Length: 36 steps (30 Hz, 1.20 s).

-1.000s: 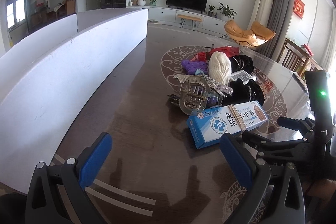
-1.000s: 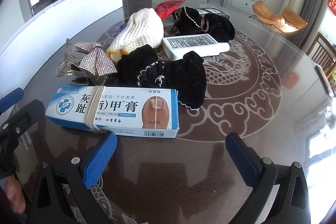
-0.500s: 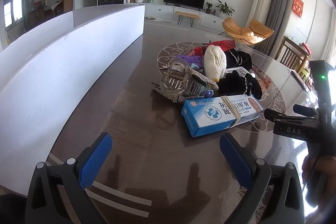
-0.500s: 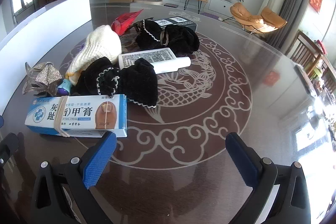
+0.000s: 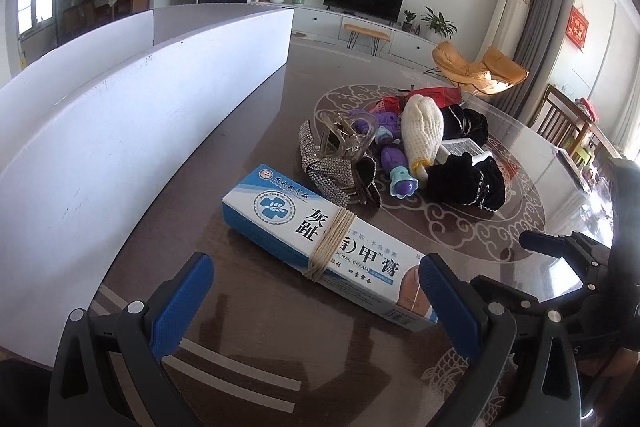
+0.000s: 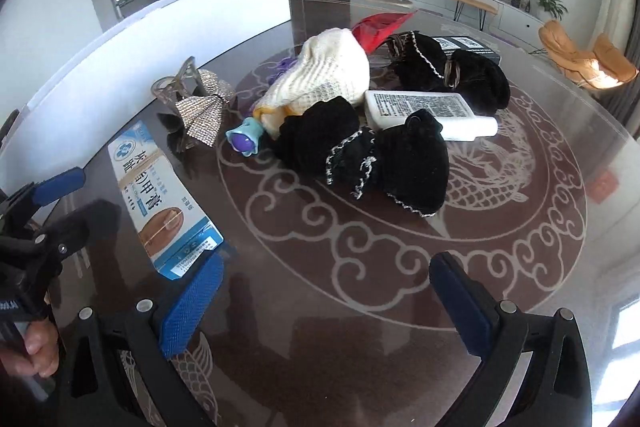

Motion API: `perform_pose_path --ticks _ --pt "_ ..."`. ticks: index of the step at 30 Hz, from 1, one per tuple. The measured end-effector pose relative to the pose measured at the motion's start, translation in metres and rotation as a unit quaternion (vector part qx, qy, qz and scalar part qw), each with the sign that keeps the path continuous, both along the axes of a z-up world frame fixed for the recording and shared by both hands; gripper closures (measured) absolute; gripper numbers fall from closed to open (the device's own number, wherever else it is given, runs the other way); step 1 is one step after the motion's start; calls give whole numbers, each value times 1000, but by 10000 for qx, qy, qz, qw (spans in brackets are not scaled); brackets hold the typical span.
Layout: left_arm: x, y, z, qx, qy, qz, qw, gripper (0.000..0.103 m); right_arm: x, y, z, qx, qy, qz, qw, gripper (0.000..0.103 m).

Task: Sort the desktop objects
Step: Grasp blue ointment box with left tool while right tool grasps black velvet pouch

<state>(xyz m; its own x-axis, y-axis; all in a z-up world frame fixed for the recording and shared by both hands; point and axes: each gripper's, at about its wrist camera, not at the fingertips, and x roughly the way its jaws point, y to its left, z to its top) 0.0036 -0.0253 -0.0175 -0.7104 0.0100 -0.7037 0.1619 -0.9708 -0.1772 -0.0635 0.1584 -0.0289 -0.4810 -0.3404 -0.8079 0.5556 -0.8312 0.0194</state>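
A blue and white nail cream box (image 5: 324, 247) tied with string lies on the dark table, its near end just ahead of and between the open fingers of my left gripper (image 5: 316, 311). The same box (image 6: 164, 195) shows left of my right gripper (image 6: 324, 303), which is open and empty over bare table. Behind the box is a pile: a rhinestone bow hair claw (image 5: 336, 163), a purple toy (image 5: 396, 167), a cream knitted hat (image 6: 324, 75), black velvet scrunchies (image 6: 368, 155) and a white bottle (image 6: 428, 111).
A long white board (image 5: 132, 123) stands along the table's left side. A red packet (image 6: 380, 25) and a black box (image 6: 468, 47) lie behind the pile. The other gripper (image 5: 568, 259) shows at right in the left wrist view. Chairs stand beyond the table's right edge.
My left gripper has moved forward and right, so the box now lies close between its fingers. My right gripper has swung so the pile sits more centred and nearer.
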Motion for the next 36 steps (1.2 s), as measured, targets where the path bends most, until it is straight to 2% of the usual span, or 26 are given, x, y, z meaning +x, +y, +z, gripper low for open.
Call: perform_pose_path --ticks 5,7,9,13,15,18,20,22,25,27,29,31,32,33,35,36 --pt "-4 3 3 393 -11 -103 9992 0 11 17 -7 129 74 -358 9992 0" --pt "-11 8 6 494 -42 24 9988 0 13 20 -6 119 97 -481 9987 0" --pt "-23 14 5 437 -248 258 9984 0 13 18 -6 188 148 -544 9982 0" --pt "-43 22 -15 94 -1018 671 9925 0 9 18 -7 175 79 -583 9981 0" --pt "-39 28 -15 -337 -936 606 9932 0 7 21 -7 121 23 -601 9981 0" --pt "-26 20 -19 -402 -977 391 9936 0 11 26 -7 117 27 -612 9981 0" --pt "-19 12 -22 -720 -1111 412 9903 0 11 26 -7 120 29 -612 9980 0" --pt "-13 2 -22 -705 -1040 426 9912 0 12 26 -7 128 29 -619 9980 0" --pt "-20 -6 -21 -655 -1243 540 9886 0 14 26 -7 124 26 -628 9979 0" --pt "-31 -6 -20 -630 -1420 391 9871 0 11 25 -7 177 -35 -596 9981 0" --pt "-44 -3 -19 -649 -1580 44 9853 0 -4 21 -3 369 -295 -358 9982 0" --pt "-52 0 -18 -700 -1587 -255 9845 0 -20 18 17 362 53 -222 9991 2" --pt "-52 0 -17 -699 -1529 -330 9852 4 -27 15 29 308 249 -101 9992 2" --pt "-49 0 -13 -744 -1375 -406 9869 26 -37 10 37 265 298 101 9992 1" --pt "-42 -1 -8 -786 -1247 -528 9877 55 -58 -7 39 412 0 626 9972 2" --pt "-39 -3 -7 -740 -1246 -563 9878 59 -64 -17 37 593 -21 841 9947 2"
